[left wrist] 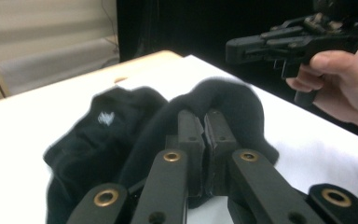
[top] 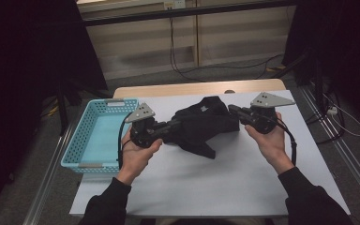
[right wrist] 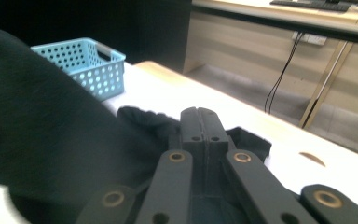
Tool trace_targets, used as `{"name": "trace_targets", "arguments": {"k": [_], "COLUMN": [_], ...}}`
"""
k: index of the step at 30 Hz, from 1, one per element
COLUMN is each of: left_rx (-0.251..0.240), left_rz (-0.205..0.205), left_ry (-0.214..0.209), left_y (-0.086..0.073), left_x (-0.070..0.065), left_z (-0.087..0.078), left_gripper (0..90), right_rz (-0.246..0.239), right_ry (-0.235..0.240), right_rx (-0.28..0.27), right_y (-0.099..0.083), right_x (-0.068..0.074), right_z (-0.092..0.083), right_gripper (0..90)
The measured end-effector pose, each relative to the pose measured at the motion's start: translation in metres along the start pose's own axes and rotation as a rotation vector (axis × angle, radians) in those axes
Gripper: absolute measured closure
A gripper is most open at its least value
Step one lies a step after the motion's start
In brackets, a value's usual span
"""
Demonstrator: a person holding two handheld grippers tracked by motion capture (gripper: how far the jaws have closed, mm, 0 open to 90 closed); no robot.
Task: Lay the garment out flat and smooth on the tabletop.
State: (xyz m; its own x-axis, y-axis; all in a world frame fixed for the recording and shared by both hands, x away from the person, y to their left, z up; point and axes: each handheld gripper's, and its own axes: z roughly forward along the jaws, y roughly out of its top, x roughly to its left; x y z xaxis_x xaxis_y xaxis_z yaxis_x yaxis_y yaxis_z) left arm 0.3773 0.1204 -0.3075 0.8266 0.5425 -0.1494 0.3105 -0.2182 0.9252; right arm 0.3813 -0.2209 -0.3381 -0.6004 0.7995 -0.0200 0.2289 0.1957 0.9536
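A black garment (top: pixel 200 125) with a small white logo (left wrist: pixel 106 117) hangs bunched over the middle of the white table (top: pixel 225 178). My left gripper (top: pixel 177 124) pinches its left side. In the left gripper view the jaws (left wrist: pixel 204 116) are pressed together with a fold of the black garment (left wrist: pixel 228 100) arching over their tips. My right gripper (top: pixel 231 109) holds the garment's right upper corner. In the right gripper view the shut right gripper (right wrist: pixel 199 113) has black cloth (right wrist: pixel 142 122) bulging out on both sides. The right gripper (left wrist: pixel 233 49) also appears in a hand in the left gripper view.
A light blue perforated basket (top: pixel 82 136) stands at the table's left edge, with the basket (right wrist: pixel 81 65) also in the right gripper view. Bare white table lies in front of the garment. Cables (top: pixel 183 70) run over the floor behind the table.
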Motion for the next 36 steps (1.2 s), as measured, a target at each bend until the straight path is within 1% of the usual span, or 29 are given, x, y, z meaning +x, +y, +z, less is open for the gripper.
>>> {"name": "trace_targets", "arguments": {"k": [2, 4, 6, 8, 10, 12, 13, 16, 17, 18, 19, 20, 21, 22, 23, 26, 28, 30, 31, 32, 33, 34, 36], "left_rx": [-0.011, 0.002, 0.021, 0.046, 0.064, 0.079, 0.087, 0.121, 0.126, 0.137, 0.138, 0.141, 0.144, 0.141, 0.143, 0.143, 0.136, 0.143, 0.146, 0.148, 0.151, 0.150, 0.155], "left_rz": [0.007, -0.019, -0.041, -0.084, -0.107, -0.129, -0.136, -0.152, -0.153, -0.156, -0.169, -0.181, -0.192, -0.201, -0.202, -0.197, -0.175, -0.163, -0.158, -0.150, -0.143, -0.144, -0.143], "left_ry": [0.015, 0.013, 0.019, 0.022, 0.035, 0.033, 0.032, 0.040, 0.046, 0.055, 0.055, 0.047, 0.036, 0.028, 0.029, 0.009, -0.013, -0.030, -0.034, -0.034, -0.031, -0.030, -0.029], "left_y": [0.002, -0.002, -0.008, -0.014, -0.019, -0.023, -0.025, -0.030, -0.031, -0.032, -0.034, -0.035, -0.035, -0.036, -0.036, -0.035, -0.033, -0.032, -0.032, -0.033, -0.033, -0.034, -0.036], "left_x": [-0.001, 0.002, 0.006, 0.011, 0.015, 0.017, 0.017, 0.016, 0.016, 0.017, 0.018, 0.018, 0.019, 0.019, 0.017, 0.012, 0.007, 0.003, 0.001, -0.001, -0.002, -0.002, -0.001], "left_z": [-0.001, 0.006, 0.018, 0.033, 0.047, 0.060, 0.066, 0.081, 0.085, 0.089, 0.093, 0.096, 0.099, 0.101, 0.103, 0.108, 0.111, 0.114, 0.114, 0.115, 0.115, 0.115, 0.111], "left_gripper": [87.3, 87.3, 87.2, 87.1, 87.1, 87.0, 87.0, 86.8, 86.7, 86.6, 86.5, 86.4, 86.3, 86.3, 86.2, 85.5, 83.9, 83.2, 83.1, 82.5, 81.5, 79.7, 73.9], "right_rz": [-0.010, -0.010, -0.008, -0.010, -0.035, -0.035, -0.043, -0.056, -0.063, -0.069, -0.075, -0.076, -0.089, -0.099, -0.103, -0.092, -0.087, -0.092, -0.085, -0.082, -0.084, -0.088, -0.071], "right_ry": [-0.002, 0.009, 0.038, 0.065, 0.088, 0.107, 0.117, 0.128, 0.139, 0.140, 0.148, 0.162, 0.169, 0.160, 0.147, 0.137, 0.128, 0.100, 0.095, 0.093, 0.099, 0.107, 0.124], "right_rx": [0.006, 0.018, 0.036, 0.063, 0.103, 0.115, 0.126, 0.139, 0.141, 0.140, 0.134, 0.133, 0.142, 0.152, 0.165, 0.196, 0.217, 0.231, 0.232, 0.231, 0.234, 0.238, 0.228], "right_y": [0.003, 0.000, -0.008, -0.018, -0.025, -0.030, -0.032, -0.036, -0.036, -0.036, -0.036, -0.035, -0.036, -0.037, -0.038, -0.045, -0.049, -0.052, -0.053, -0.054, -0.054, -0.055, -0.054], "right_x": [0.001, 0.003, 0.008, 0.015, 0.022, 0.029, 0.032, 0.041, 0.043, 0.046, 0.048, 0.050, 0.052, 0.054, 0.054, 0.052, 0.049, 0.047, 0.046, 0.045, 0.044, 0.044, 0.041], "right_z": [0.002, 0.004, 0.008, 0.013, 0.017, 0.019, 0.020, 0.021, 0.020, 0.019, 0.018, 0.018, 0.019, 0.021, 0.024, 0.034, 0.041, 0.046, 0.048, 0.049, 0.050, 0.049, 0.047], "right_gripper": [90.0, 90.0, 90.0, 85.1, 80.5, 74.6, 73.4, 72.5, 72.6, 73.2, 73.4, 72.8, 71.3, 68.6, 64.3, 54.4, 49.7, 48.2, 49.8, 54.8, 66.3, 74.2, 80.6]}}
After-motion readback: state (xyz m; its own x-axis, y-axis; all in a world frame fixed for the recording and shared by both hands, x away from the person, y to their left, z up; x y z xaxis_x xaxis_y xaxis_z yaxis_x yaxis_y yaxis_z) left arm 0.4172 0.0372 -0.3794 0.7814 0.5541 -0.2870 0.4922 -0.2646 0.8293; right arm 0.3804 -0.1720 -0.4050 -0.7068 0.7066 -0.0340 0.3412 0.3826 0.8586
